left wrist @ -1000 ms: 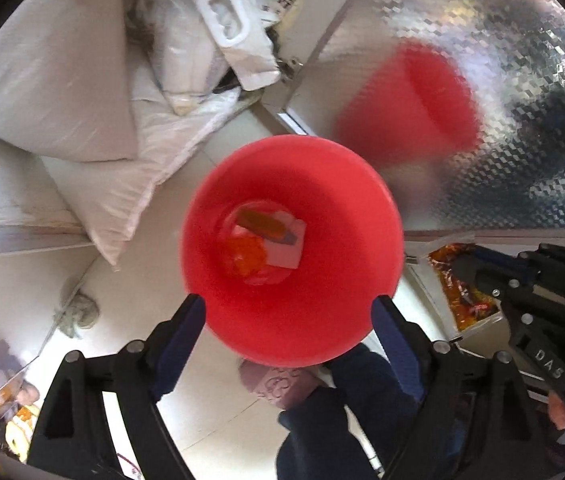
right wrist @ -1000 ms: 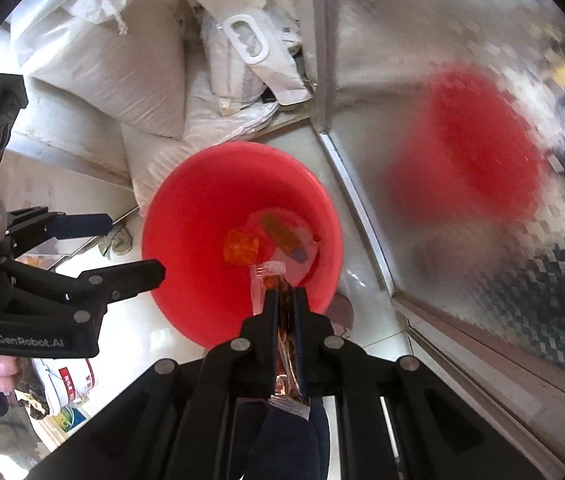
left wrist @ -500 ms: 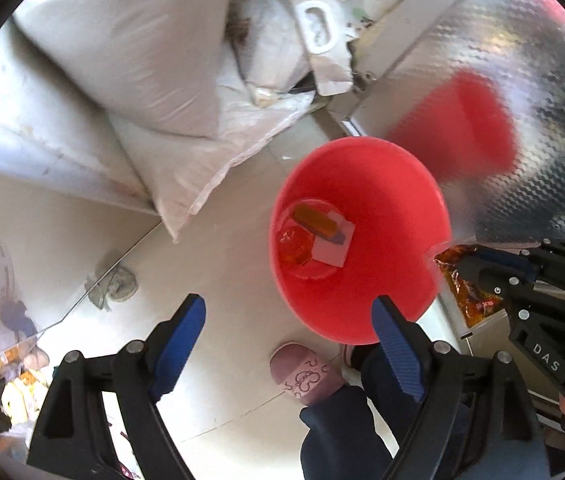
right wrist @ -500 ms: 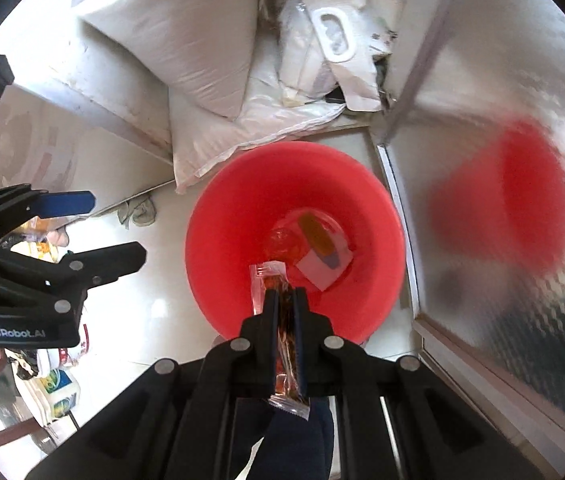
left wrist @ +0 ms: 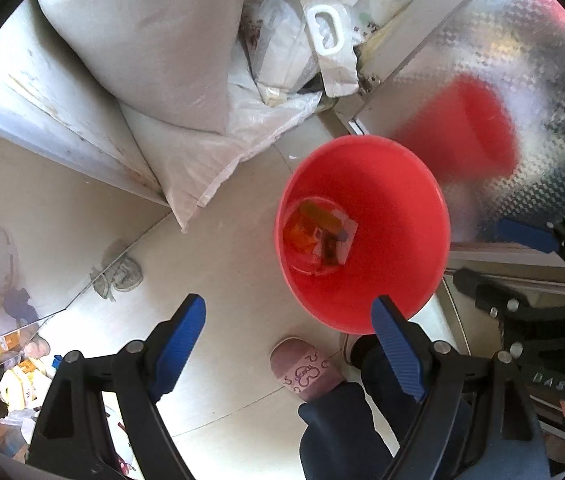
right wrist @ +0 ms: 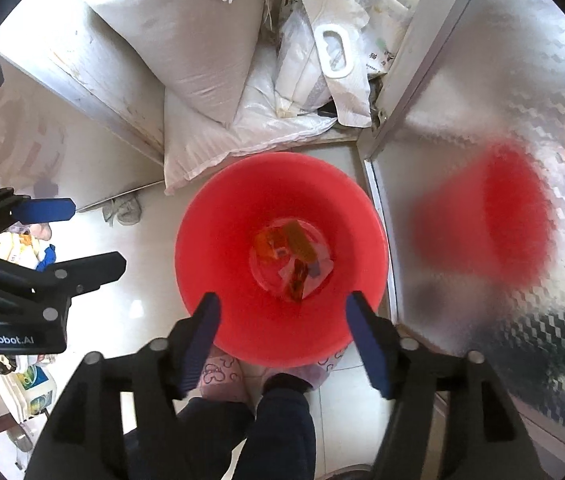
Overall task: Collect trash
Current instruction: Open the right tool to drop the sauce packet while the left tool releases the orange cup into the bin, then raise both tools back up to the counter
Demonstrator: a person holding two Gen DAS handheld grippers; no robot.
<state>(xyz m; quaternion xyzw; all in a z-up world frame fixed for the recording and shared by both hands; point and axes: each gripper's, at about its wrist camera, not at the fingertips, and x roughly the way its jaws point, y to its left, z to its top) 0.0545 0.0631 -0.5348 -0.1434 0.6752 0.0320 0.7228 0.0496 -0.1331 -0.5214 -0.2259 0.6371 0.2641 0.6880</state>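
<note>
A red bucket [right wrist: 218, 248] stands on the pale floor, with orange and white wrappers [right wrist: 292, 256] lying at its bottom. My right gripper [right wrist: 282, 334] hangs over the bucket's near rim; its jaws are opening and nothing is between them. The same bucket [left wrist: 394, 208] shows to the right in the left wrist view, wrappers [left wrist: 318, 236] inside. My left gripper [left wrist: 292, 342] is open and empty above the floor, to the left of the bucket. The right gripper [left wrist: 530, 256] shows at that view's right edge.
White sacks [right wrist: 186, 28] and plastic bags [right wrist: 334, 52] are piled behind the bucket. A shiny metal panel [right wrist: 502, 100] on the right reflects the bucket. A person's pink slipper [left wrist: 306, 372] and dark trouser legs [right wrist: 282, 420] are below. A rag [left wrist: 118, 276] lies on the floor at left.
The right gripper's jaws have opened and the orange wrapper they pinched now lies in the bucket. The left gripper has shifted left, away from the bucket.
</note>
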